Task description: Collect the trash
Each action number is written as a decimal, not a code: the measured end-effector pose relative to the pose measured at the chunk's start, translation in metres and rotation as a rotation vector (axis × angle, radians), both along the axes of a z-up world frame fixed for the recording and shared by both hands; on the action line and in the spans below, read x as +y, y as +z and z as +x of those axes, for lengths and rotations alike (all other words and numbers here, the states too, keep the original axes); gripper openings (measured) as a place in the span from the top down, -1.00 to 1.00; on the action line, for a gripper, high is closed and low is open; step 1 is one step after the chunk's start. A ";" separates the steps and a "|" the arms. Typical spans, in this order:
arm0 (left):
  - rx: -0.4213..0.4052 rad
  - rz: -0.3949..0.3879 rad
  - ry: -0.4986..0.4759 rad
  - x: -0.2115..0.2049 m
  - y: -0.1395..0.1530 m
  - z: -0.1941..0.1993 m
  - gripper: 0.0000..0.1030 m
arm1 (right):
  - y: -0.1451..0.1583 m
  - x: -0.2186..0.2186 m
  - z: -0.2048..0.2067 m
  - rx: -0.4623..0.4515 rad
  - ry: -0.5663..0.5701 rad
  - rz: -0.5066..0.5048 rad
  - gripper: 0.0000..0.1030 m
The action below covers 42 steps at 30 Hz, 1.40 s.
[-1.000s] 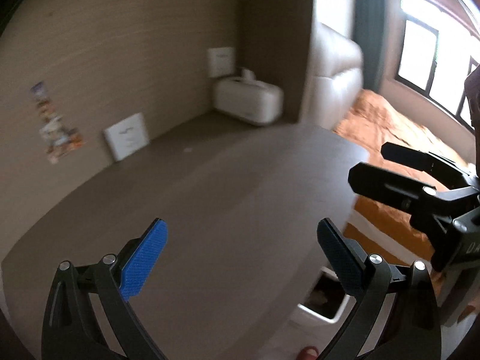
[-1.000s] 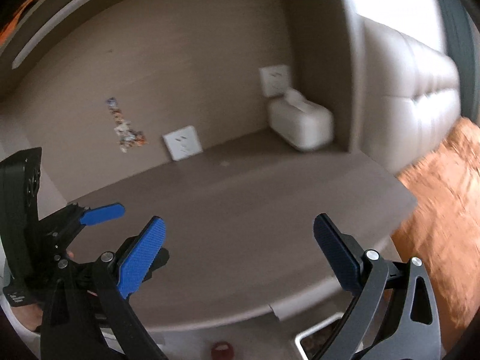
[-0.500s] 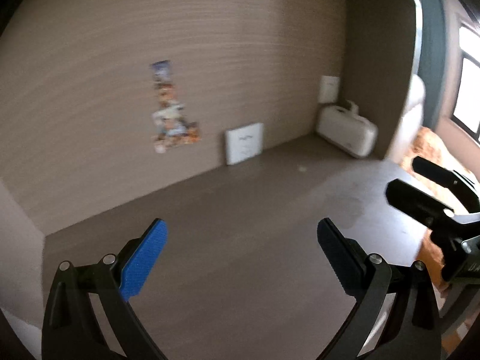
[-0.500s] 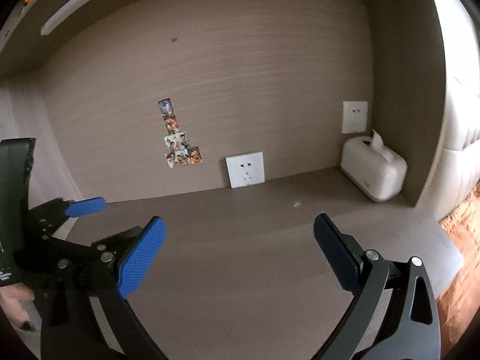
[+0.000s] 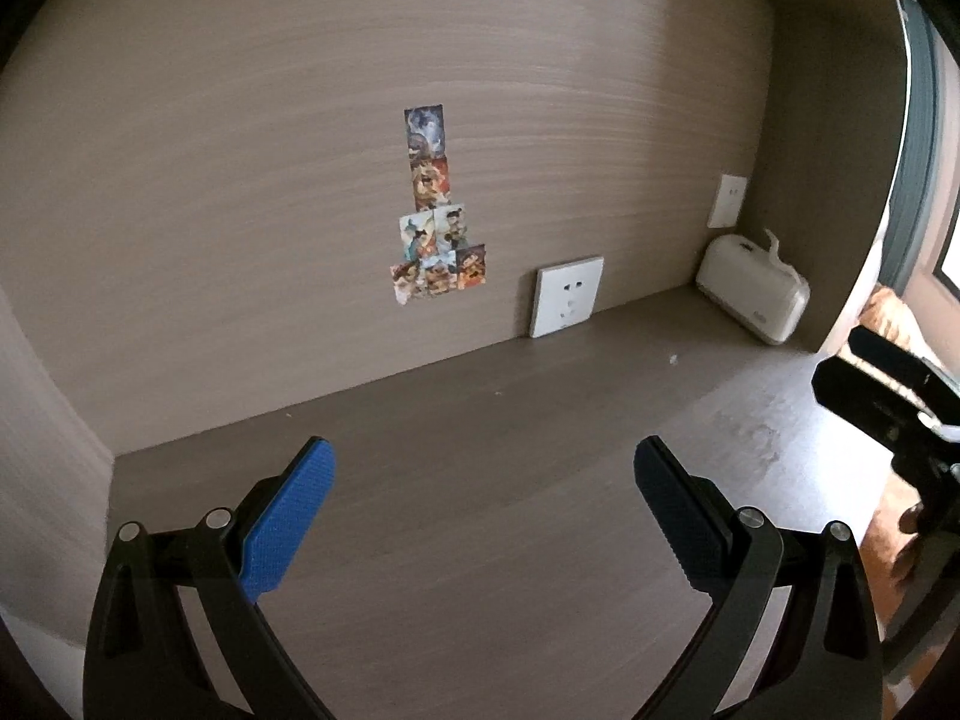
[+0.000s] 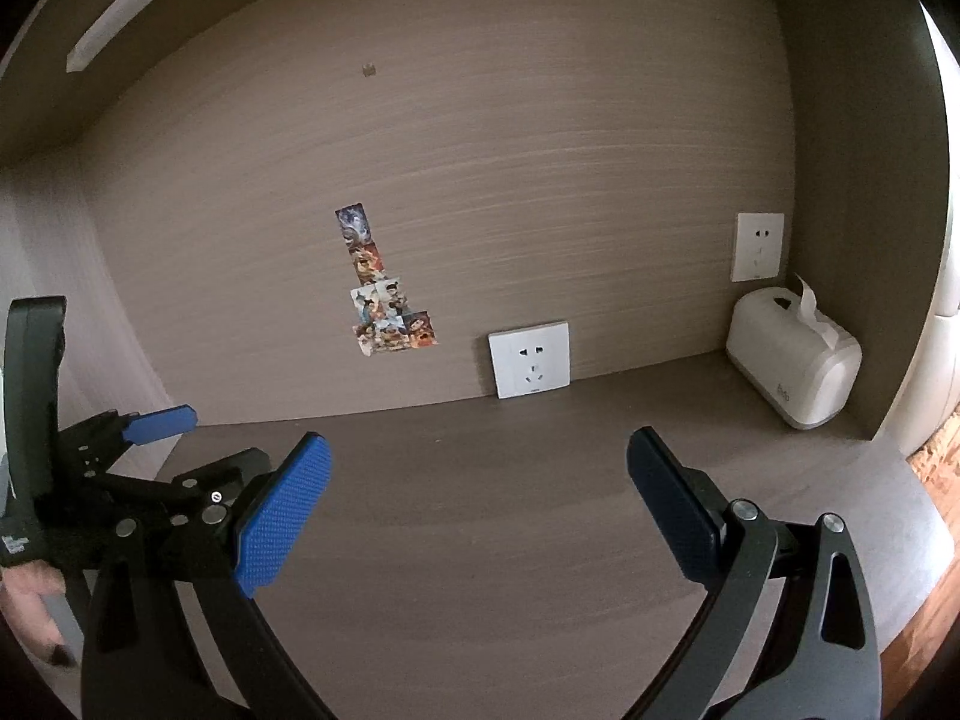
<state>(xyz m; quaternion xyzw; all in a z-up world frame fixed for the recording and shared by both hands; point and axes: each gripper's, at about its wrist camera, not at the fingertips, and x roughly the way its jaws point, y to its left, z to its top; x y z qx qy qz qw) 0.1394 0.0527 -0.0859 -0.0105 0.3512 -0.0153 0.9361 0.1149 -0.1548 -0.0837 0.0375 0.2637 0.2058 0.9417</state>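
On desk, left wrist view:
step: judged as search or wrap-up; no obvious trash on the dark brown wood-grain desk top (image 5: 480, 480)
trash: only tiny pale specks (image 5: 673, 359) at 1 o'clock, near the back wall; too small to identify
left gripper (image 5: 483, 495): blue-padded fingers (image 5: 282, 531) spread wide, nothing between them, touching nothing, hovering over bare desk
right gripper, seen here: black body at 3 o'clock edge, apart from the left one; jaw spread not readable in this view
back wall: strip of small colourful picture stickers (image 5: 435, 210) at 12 o'clock; loose white socket plate (image 5: 566, 296) leaning against the wall at 1 o'clock; white wall socket (image 5: 727, 201) at 2 o'clock
corner: cream plastic tissue box (image 5: 753, 297) at 2 o'clock, tissue sticking up

Right wrist view:
right gripper (image 6: 477, 495): blue-padded fingers (image 6: 279, 519) wide apart, empty, no contact with the desk
left gripper, seen here: at 9 o'clock, one blue pad visible, just beside the right gripper's left finger
trash: none distinguishable from this angle; desk surface reads bare out to the tissue box at 2 o'clock
next move, my guess: scan on for leftovers; if the specks count, a low, nearly closed pinch is needed, since they are hard to grab with wide pads
risk: knocking over the leaning socket plate if reaching toward the back wall
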 end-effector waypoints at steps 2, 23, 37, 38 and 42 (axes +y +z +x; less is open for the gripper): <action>-0.002 -0.001 0.001 0.001 0.000 0.004 -0.90 | 0.000 0.002 0.002 -0.003 -0.005 -0.005 -0.91; -0.028 0.051 -0.026 -0.001 0.000 0.010 -0.90 | -0.004 0.007 0.009 0.022 -0.022 -0.029 -0.91; -0.020 0.041 -0.014 0.002 -0.004 0.006 -0.91 | -0.009 0.008 0.010 0.041 -0.025 -0.046 -0.91; -0.016 0.034 -0.008 0.004 -0.005 0.007 -0.90 | -0.011 0.010 0.011 0.048 -0.023 -0.045 -0.91; 0.020 0.019 0.058 0.021 -0.019 0.016 -0.90 | -0.030 0.030 0.028 0.125 -0.023 -0.034 -0.91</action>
